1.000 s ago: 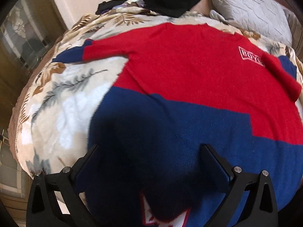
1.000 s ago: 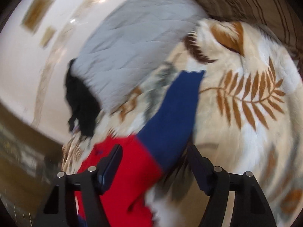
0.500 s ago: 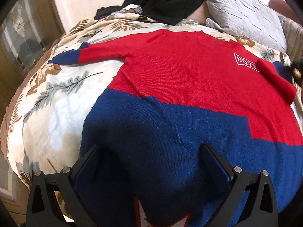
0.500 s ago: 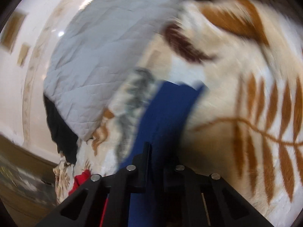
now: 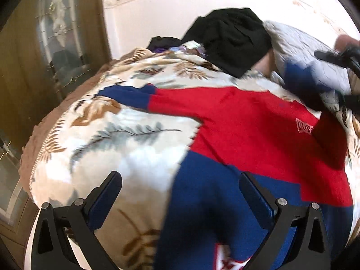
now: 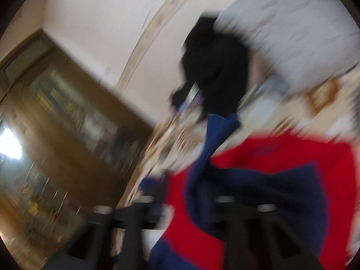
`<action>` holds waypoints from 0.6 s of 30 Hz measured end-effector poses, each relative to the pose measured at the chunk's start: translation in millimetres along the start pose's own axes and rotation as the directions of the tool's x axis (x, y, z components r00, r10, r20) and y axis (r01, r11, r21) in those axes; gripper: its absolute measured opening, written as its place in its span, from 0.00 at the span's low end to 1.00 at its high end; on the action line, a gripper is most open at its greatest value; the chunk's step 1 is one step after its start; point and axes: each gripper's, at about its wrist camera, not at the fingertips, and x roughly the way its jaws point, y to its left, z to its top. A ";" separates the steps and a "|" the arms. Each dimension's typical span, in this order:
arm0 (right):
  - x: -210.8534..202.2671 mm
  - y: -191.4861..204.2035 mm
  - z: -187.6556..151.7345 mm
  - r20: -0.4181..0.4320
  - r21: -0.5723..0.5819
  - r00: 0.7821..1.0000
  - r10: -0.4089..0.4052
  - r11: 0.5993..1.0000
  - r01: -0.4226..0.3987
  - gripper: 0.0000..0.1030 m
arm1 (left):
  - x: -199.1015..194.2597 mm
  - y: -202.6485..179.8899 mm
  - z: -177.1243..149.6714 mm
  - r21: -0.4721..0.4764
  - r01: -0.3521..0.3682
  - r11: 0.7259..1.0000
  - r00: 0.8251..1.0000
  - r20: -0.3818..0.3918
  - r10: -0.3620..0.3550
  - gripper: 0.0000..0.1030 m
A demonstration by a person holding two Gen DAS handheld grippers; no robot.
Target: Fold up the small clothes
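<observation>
Red and blue sweater (image 5: 243, 130) lies flat on leaf-print blanket (image 5: 117, 139), centre frame; white chest label at right too blurred to read. Left gripper (image 5: 180, 189) wide open, empty, over blue hem. Right gripper (image 6: 186, 204) blurred, jaws opening, blue sleeve (image 6: 216, 139) between them.

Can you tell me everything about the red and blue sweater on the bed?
The sweater looks like soft knit, red on top and dark blue below, with a small white logo patch on the chest. It lies spread on the leafy blanket. One blue-cuffed sleeve stretches out flat; the other sleeve is lifted above the red body near the right gripper.
</observation>
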 end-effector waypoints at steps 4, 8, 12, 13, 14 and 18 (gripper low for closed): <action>2.8 18.1 -19.9 -0.008 -0.026 0.998 0.061 0.998 -0.061 0.88 | -4.5 29.5 9.7 -0.067 -0.016 0.998 1.000 0.018 0.017 1.00; -25.8 9.3 -30.1 0.036 -0.070 0.989 -0.141 0.987 0.143 0.80 | 3.1 53.2 16.0 -0.151 -0.008 0.989 1.000 -0.013 0.007 1.00; -49.6 -30.7 -42.8 0.009 -0.007 0.940 -0.341 0.940 0.341 0.52 | 18.9 50.9 27.4 -0.153 0.055 0.987 0.997 -0.044 -0.062 1.00; -53.7 -46.6 -43.9 -0.003 0.019 0.910 -0.414 0.910 0.414 0.49 | 24.5 50.0 30.6 -0.149 0.060 0.987 0.996 -0.058 -0.069 1.00; -56.2 -58.7 -45.6 -0.018 0.023 0.882 -0.471 0.882 0.471 0.47 | 31.6 51.9 34.3 -0.159 0.042 0.986 0.996 -0.074 -0.054 1.00; -55.5 -116.3 -57.0 -0.197 0.011 0.793 -0.576 0.808 0.589 0.46 | 52.7 76.5 46.7 -0.275 -0.008 0.961 0.993 -0.116 -0.025 1.00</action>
